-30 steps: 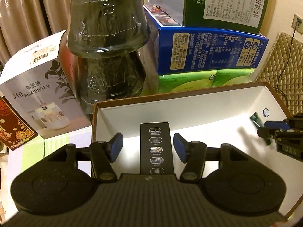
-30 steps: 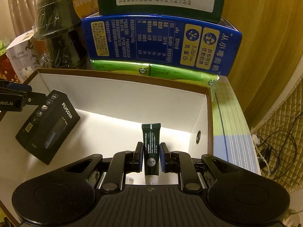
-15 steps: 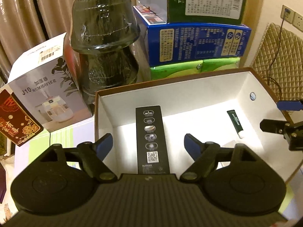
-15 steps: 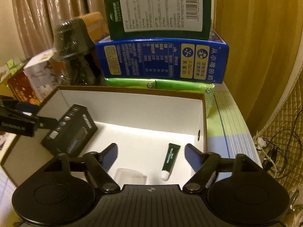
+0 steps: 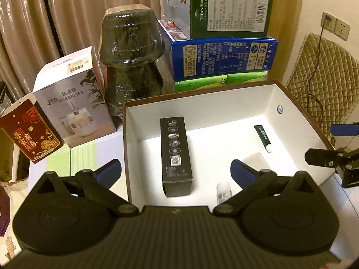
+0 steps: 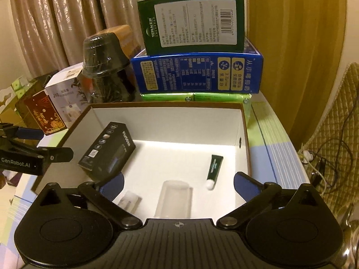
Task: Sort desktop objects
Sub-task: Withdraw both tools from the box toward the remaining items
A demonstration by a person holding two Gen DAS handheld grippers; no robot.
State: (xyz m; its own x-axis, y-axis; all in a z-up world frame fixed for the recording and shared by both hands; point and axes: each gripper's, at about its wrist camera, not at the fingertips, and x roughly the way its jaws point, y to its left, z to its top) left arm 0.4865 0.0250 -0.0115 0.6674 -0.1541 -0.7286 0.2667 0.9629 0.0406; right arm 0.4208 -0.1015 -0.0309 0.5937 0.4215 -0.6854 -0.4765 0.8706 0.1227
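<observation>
Left tongs [image 5: 176,172] spread apart and empty above the open cardboard box [image 5: 202,95], right tongs [image 6: 178,182] likewise apart and empty, black carton [image 5: 176,154] lying flat on box floor toward its left side, green tube [image 6: 214,168] near right wall, clear plastic case [image 6: 174,198] between them, box resting on surface [image 6: 273,143].
</observation>
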